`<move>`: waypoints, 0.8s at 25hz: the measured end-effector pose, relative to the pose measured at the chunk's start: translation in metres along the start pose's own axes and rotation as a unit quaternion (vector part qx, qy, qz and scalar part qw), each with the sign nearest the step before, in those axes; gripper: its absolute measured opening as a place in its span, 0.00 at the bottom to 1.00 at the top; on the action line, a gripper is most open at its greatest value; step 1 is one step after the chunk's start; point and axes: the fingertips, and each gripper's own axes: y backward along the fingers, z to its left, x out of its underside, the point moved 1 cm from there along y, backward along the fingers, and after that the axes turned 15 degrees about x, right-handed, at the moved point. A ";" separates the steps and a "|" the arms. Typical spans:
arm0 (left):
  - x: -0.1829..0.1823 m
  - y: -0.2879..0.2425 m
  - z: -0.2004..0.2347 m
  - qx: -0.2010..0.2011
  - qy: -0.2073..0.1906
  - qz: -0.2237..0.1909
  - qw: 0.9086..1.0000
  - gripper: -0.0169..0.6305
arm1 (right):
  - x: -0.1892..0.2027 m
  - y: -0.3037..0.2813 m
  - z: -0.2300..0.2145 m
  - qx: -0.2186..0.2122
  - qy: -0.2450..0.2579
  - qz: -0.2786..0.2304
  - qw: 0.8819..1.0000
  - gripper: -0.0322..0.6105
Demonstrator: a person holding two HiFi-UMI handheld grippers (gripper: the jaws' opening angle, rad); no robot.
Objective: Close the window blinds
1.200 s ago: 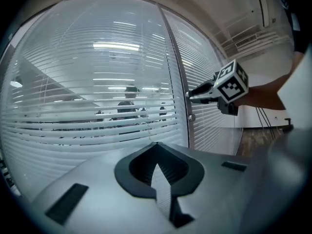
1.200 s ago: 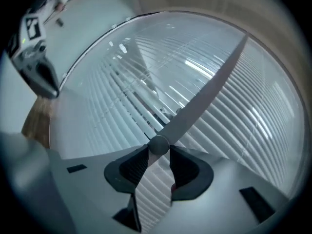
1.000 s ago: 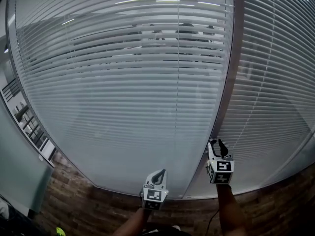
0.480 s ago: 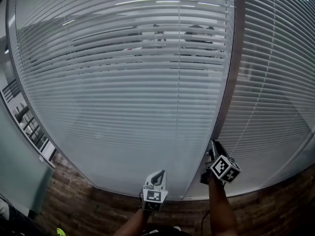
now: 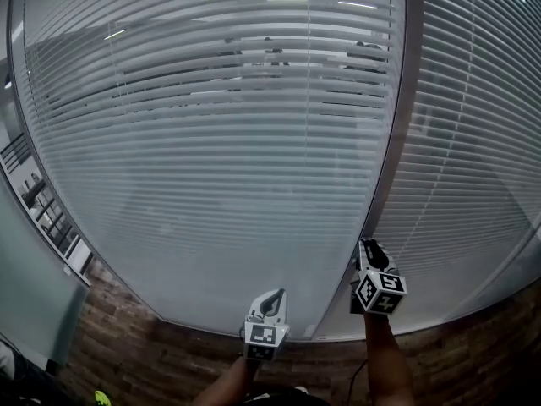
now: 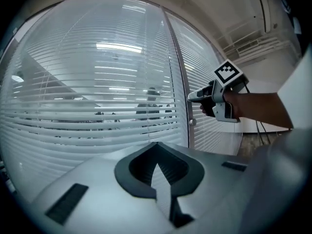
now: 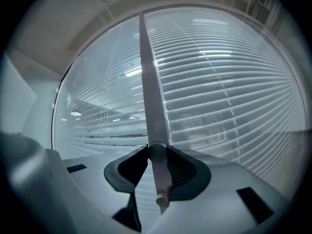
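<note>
Right gripper (image 7: 155,156), jaws just closing, pinching the small rigid knob (image 7: 157,152) between them on the frame (image 7: 148,82) ahead; likely slippery, best gripped squarely.

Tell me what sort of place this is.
Probably an office: large panes covered by horizontal slat blinds, divided by a metal frame post. People are dimly visible in the room behind, and long strip lights show among the slats.
</note>
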 end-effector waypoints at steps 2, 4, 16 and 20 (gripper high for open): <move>0.002 0.000 -0.001 0.001 -0.001 0.003 1.000 0.02 | -0.001 0.000 0.002 -0.001 0.048 -0.011 0.999 0.25; 0.004 0.000 -0.001 0.001 -0.003 0.005 1.000 0.02 | -0.001 0.001 0.003 0.003 0.088 -0.017 0.996 0.25; 0.001 0.006 -0.002 -0.001 -0.010 0.005 1.000 0.02 | 0.000 0.007 0.018 0.016 0.436 -0.078 0.897 0.25; 0.002 0.005 -0.004 0.003 -0.011 0.005 1.000 0.02 | 0.005 0.007 0.019 0.016 0.531 -0.100 0.841 0.25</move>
